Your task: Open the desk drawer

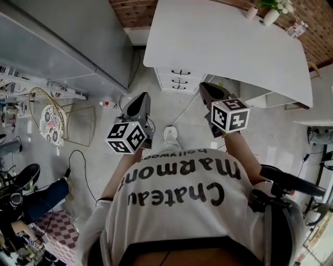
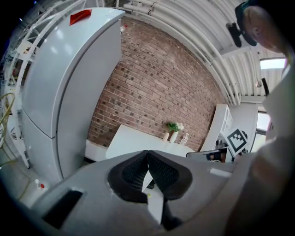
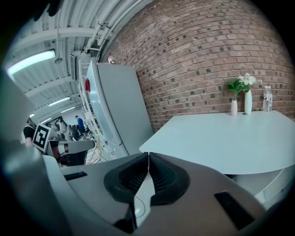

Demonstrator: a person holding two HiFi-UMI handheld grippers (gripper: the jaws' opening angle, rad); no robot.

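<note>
A white desk [image 1: 223, 41] stands against a brick wall, seen from above in the head view. Under its left end is a stack of three shut drawers [image 1: 179, 80] with black handles. My left gripper [image 1: 140, 98] is held in the air well short of the drawers, shut with nothing in it. My right gripper [image 1: 205, 87] is closer to the desk's front edge, also shut and empty. In the left gripper view the gripper [image 2: 147, 153] points at the desk [image 2: 138, 140]. In the right gripper view the pads [image 3: 133, 173] of the gripper [image 3: 148, 155] meet in front of the desk [image 3: 221, 138].
A tall grey refrigerator [image 1: 67, 36] stands left of the desk. Two vases [image 1: 270, 15] and a bottle sit at the desk's far right corner. On the floor are a small white device [image 1: 170, 134], a black cable [image 1: 78, 171] and a wire chair [image 1: 49, 122].
</note>
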